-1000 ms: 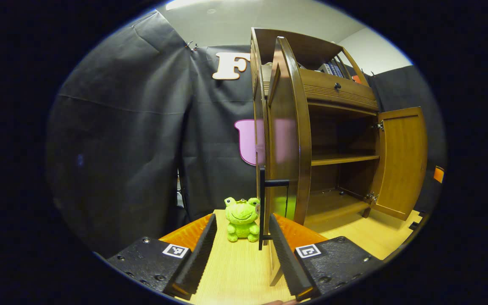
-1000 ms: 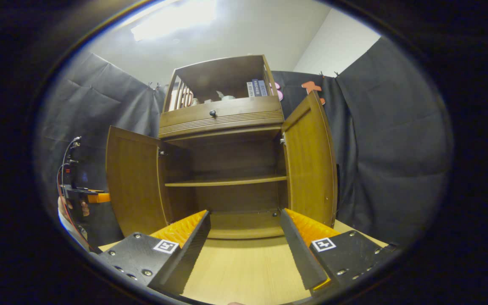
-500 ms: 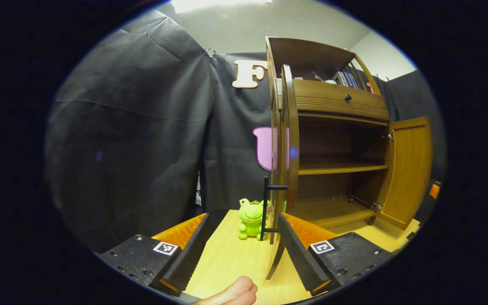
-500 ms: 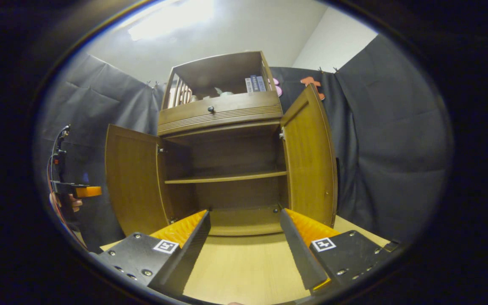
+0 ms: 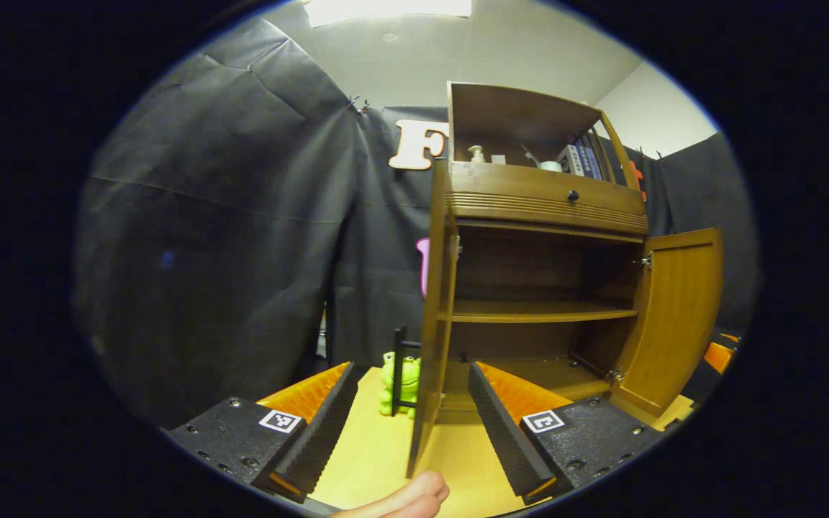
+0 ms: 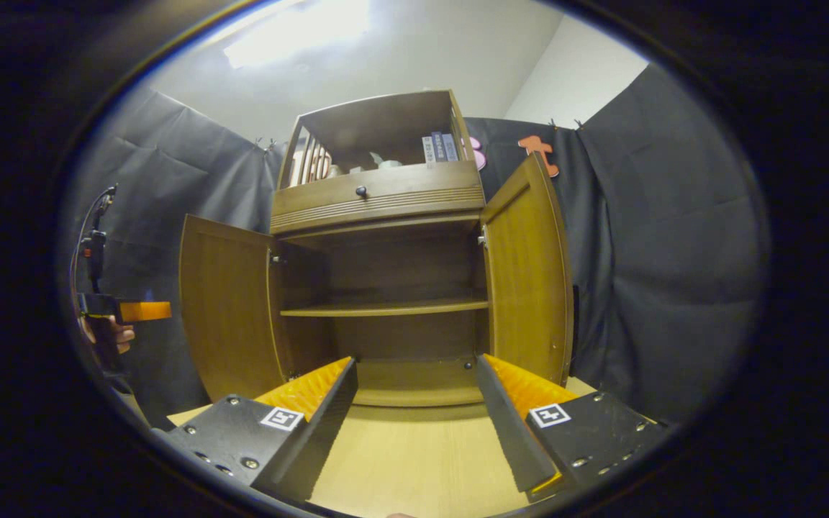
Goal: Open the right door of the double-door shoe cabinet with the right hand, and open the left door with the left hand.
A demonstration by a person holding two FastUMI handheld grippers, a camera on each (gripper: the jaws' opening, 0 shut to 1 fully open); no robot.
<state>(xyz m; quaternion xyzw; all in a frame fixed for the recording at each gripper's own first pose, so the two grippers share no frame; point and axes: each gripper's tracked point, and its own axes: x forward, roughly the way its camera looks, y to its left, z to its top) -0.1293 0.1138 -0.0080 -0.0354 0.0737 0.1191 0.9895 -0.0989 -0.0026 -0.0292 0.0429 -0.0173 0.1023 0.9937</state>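
Your shoe cabinet (image 6: 386,288) sits at centre of the right gripper view, both doors swung out. Left door (image 6: 224,309) stands at 9 o'clock from the cabinet's opening, inner face toward you; right door (image 6: 529,277) at 3 o'clock, angled outward. Inside there's a shelf (image 6: 386,309) across the middle, w/ the bottom board under it. Above the doors is a drawer (image 6: 378,194) w/ a dark knob, and an open top compartment holding books (image 6: 440,147) and small items too small to tell.

In the left gripper view you see the left door (image 5: 435,316) nearly edge-on at centre, its black bar handle (image 5: 400,370) on the outer side toward 9 o'clock. The right door (image 5: 673,316) hangs open at 3 o'clock. A green frog toy (image 5: 396,381) stands on the light wood table (image 5: 378,460) just behind the handle, partly hidden by it.

Your left gripper (image 5: 409,424) is spread wide, gripping nothing; the door's lower edge falls between the two fingers in the view, but contact can't be told. A bit of your hand (image 5: 407,500) pokes in at 6 o'clock.

Your right gripper (image 6: 414,424) is wide apart too, empty, pointed at the cabinet's bottom board, clear of both doors. At 9 o'clock in that view, well left of the left door, the left gripper (image 6: 137,311) shows w/ a hand on its grip.
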